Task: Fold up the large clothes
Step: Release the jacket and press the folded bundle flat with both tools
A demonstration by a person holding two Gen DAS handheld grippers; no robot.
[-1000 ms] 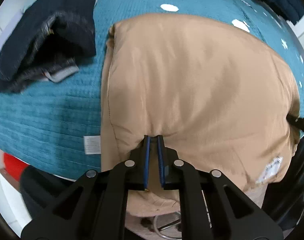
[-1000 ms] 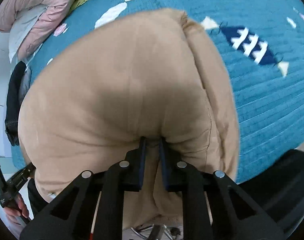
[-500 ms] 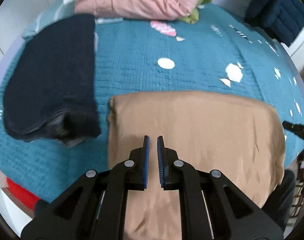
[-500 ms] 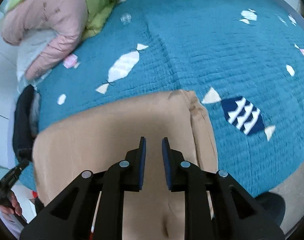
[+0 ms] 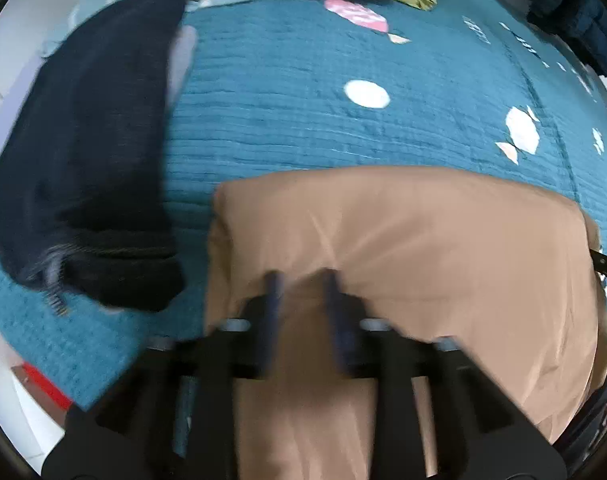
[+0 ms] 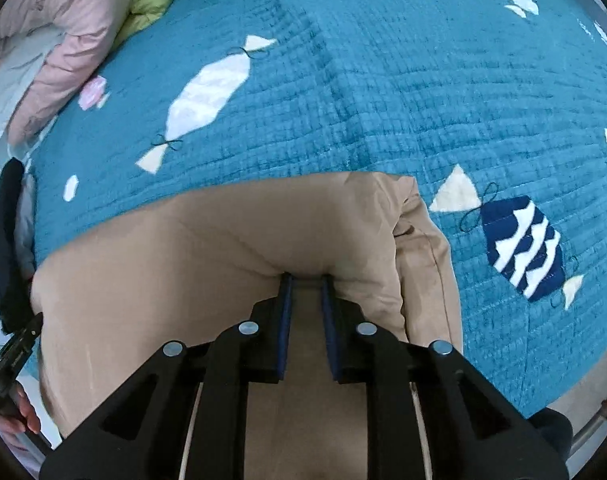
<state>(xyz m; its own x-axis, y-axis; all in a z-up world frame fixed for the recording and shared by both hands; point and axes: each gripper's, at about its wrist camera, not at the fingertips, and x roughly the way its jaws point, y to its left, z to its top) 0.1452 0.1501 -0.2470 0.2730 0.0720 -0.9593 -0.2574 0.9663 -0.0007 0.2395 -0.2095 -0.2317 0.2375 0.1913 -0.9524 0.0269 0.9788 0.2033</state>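
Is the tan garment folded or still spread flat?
Folded, at least once. The tan garment lies on the blue quilt with stacked layers showing at its right edge and a straight far edge. Further folds: cannot tell.

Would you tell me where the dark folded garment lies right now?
In the left wrist view, the dark folded garment lies on the teal quilt, left of the tan garment, apart from it.

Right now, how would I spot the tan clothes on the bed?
Find the big teal quilt with white candy patches. Near its front edge lies a folded tan garment, beside a black garment. It is the only smooth tan piece there.
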